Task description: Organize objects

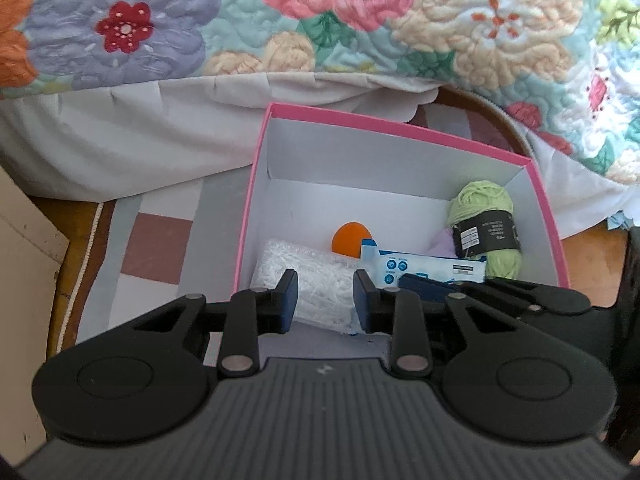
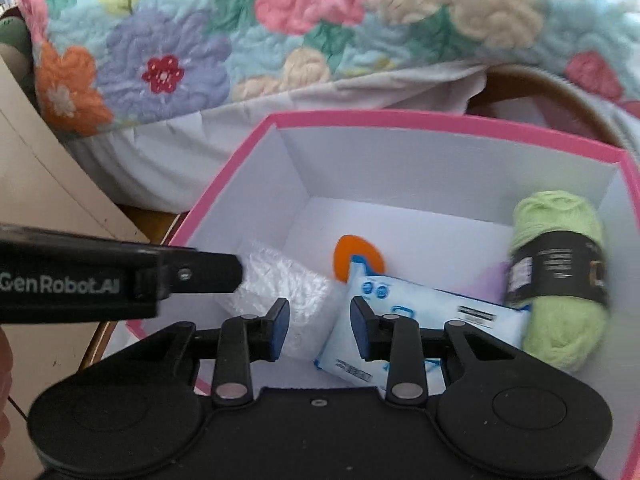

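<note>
A pink box (image 1: 400, 130) with white walls stands on the floor by a bed. Inside lie a green yarn ball (image 1: 484, 208) with a black band, an orange piece (image 1: 350, 238), a blue-white wipes pack (image 1: 424, 266) and a white bubble packet (image 1: 320, 276). My left gripper (image 1: 325, 296) hovers over the packet with a narrow gap and nothing pinched. My right gripper (image 2: 320, 328) hangs over the box's near side above the bubble packet (image 2: 288, 284) and wipes pack (image 2: 420, 308), jaws narrow and empty. The yarn ball (image 2: 556, 216) looks blurred. The left gripper's finger (image 2: 208, 274) reaches in from the left.
A floral quilt (image 1: 320, 20) and white bed skirt (image 1: 140, 132) hang just behind the box. A patchwork rug (image 1: 156, 252) covers the wooden floor on the left. A beige board (image 2: 48, 168) leans at the far left. A lilac item (image 1: 442, 242) lies under the yarn.
</note>
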